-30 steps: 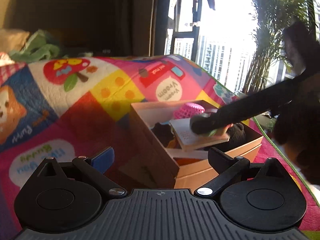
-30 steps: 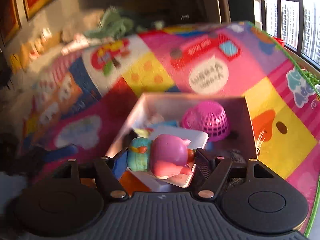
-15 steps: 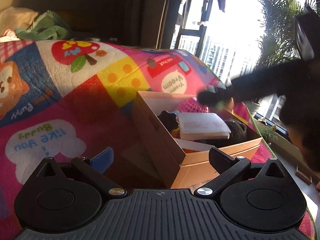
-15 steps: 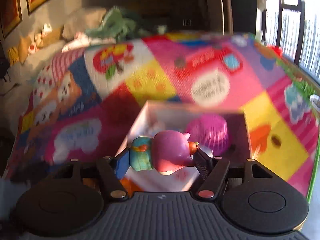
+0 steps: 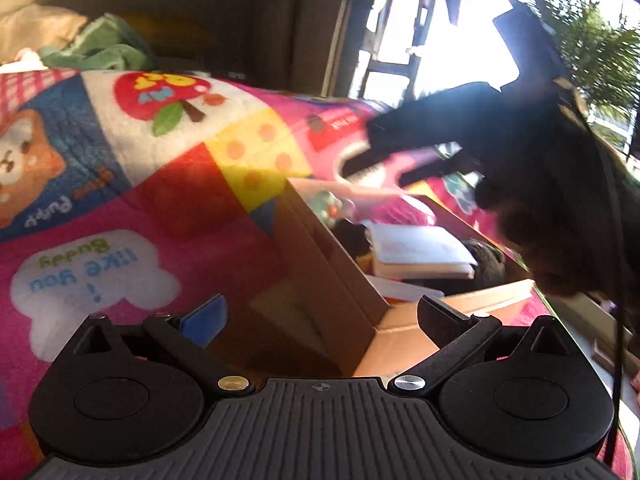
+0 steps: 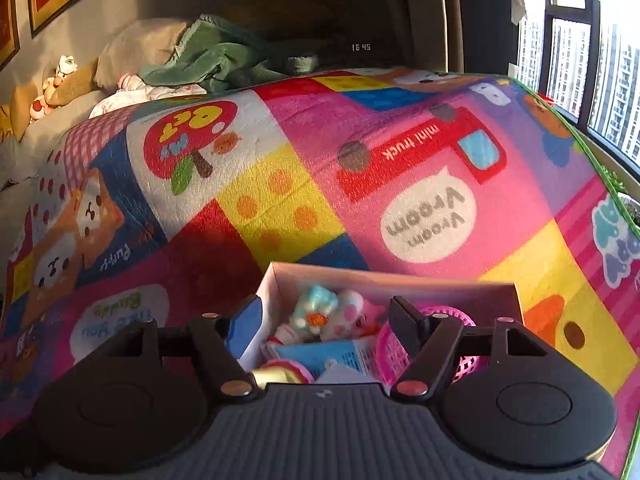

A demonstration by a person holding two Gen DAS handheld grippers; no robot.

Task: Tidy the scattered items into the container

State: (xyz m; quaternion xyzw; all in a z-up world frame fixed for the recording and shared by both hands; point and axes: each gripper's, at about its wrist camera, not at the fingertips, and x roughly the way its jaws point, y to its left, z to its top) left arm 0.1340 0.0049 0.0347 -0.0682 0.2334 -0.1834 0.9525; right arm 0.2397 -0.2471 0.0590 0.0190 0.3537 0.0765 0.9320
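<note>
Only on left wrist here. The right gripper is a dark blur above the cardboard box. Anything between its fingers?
Observer: No. In the right wrist view the right gripper is empty, jaws opening, above the cardboard box.
Operator: There's a smeared toy in the box. What is it?
Observer: A pink-and-teal toy figure, lying inside by the far wall.
Operator: Anything in there I can't see?
Observer: A blue-and-white carton, lying beside the pink mesh basket.
</note>
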